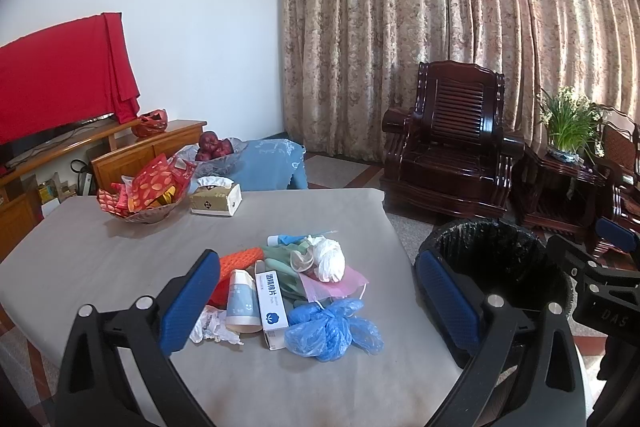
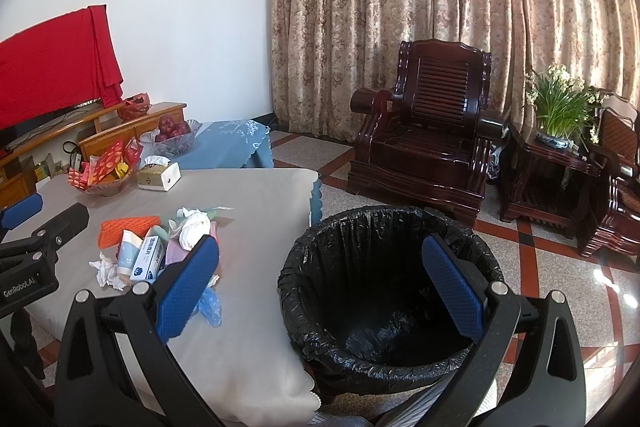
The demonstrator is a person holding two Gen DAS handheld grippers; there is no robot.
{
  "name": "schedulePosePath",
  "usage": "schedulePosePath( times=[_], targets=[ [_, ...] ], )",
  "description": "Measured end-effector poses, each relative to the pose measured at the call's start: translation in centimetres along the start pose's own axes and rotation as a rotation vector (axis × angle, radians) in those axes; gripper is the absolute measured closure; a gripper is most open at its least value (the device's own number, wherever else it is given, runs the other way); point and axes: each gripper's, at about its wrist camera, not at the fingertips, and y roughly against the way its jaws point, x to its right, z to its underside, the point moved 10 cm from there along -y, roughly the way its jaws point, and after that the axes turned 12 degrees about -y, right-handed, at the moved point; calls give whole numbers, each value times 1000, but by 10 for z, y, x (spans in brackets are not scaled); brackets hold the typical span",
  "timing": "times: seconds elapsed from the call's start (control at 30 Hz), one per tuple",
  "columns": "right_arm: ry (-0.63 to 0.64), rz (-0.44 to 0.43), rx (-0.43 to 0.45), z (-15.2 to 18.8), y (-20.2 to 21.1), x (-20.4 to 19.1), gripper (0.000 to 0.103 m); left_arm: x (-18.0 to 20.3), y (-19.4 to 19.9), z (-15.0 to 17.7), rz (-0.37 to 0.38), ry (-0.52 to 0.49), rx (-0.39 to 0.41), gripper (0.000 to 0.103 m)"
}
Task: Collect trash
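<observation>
A pile of trash lies on the grey table [image 1: 100, 259]: a crumpled blue plastic bag [image 1: 332, 327], a white box with blue print [image 1: 272, 303], a paper cup [image 1: 242, 303], orange foam netting [image 1: 240, 259], a white plastic wad [image 1: 330, 259], a pink mask [image 1: 336, 283] and crumpled tissue [image 1: 214, 327]. My left gripper [image 1: 320, 307] is open and empty, held above the pile. My right gripper [image 2: 320, 291] is open and empty above the black-lined trash bin [image 2: 384, 291], which stands on the floor right of the table. The pile also shows in the right wrist view [image 2: 160, 247].
A basket of red packets [image 1: 144, 195], a tissue box [image 1: 216, 199] and a glass bowl of apples [image 1: 216, 151] stand at the table's far side. A dark wooden armchair [image 2: 424, 131] and a side table with a plant [image 2: 556, 131] stand beyond the bin.
</observation>
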Motion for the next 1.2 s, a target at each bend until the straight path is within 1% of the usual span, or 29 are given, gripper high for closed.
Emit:
schedulePosePath(
  times=[0.73,0.8,0.83,0.93,1.2],
  targets=[
    [-2,-1,-4,-2,2,0,5,-3,-2,-2,-1,2,0,6],
    [-2,-1,-6,-3,1,-1,5,-4,0,-4,-2,3,0,6],
    [-4,0,-8,3,-5,3,5,-4,0,-5,-2,5,0,6],
    [-6,-4,-16,7,-8,3,5,-5,-1,-6,-2,8,-2,6],
    [17,-23,-35,9,-20,-12,5,-17,-8,1,-16,30,-16,6]
  ],
)
